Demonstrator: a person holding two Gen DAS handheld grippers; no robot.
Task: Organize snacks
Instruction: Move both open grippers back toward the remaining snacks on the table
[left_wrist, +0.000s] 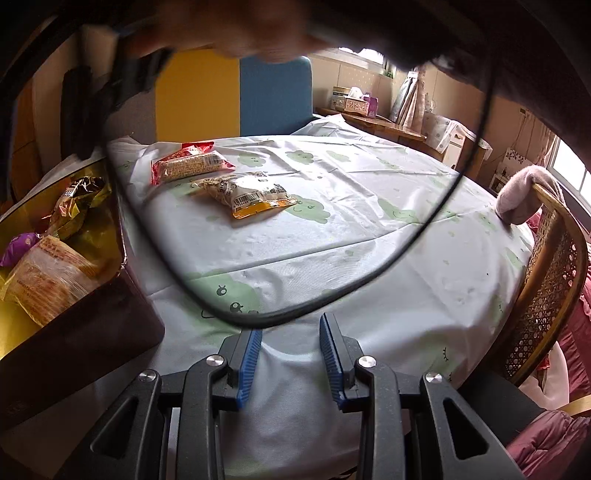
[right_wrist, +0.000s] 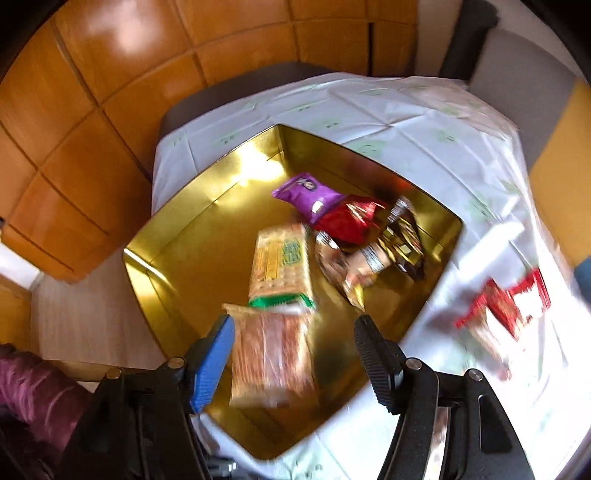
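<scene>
A gold-lined tin box (right_wrist: 177, 236) stands on the table and holds several snack packs: a purple pack (right_wrist: 306, 192), a red foil pack (right_wrist: 347, 221), a green cracker pack (right_wrist: 280, 266) and an orange cracker pack (right_wrist: 273, 365). My right gripper (right_wrist: 295, 332) is open above the box, the orange pack lying loose below its fingers. In the left wrist view the box (left_wrist: 92, 325) is at the left. A red snack pack (left_wrist: 188, 164) and an orange-edged pack (left_wrist: 247, 195) lie on the tablecloth beyond my left gripper (left_wrist: 291, 332), which is open and empty.
The table wears a pale cloth with green prints (left_wrist: 351, 221). A wicker chair (left_wrist: 546, 288) stands at its right edge. A black cable (left_wrist: 406, 251) hangs across the left wrist view. A red pack (right_wrist: 509, 306) lies blurred on the cloth right of the box.
</scene>
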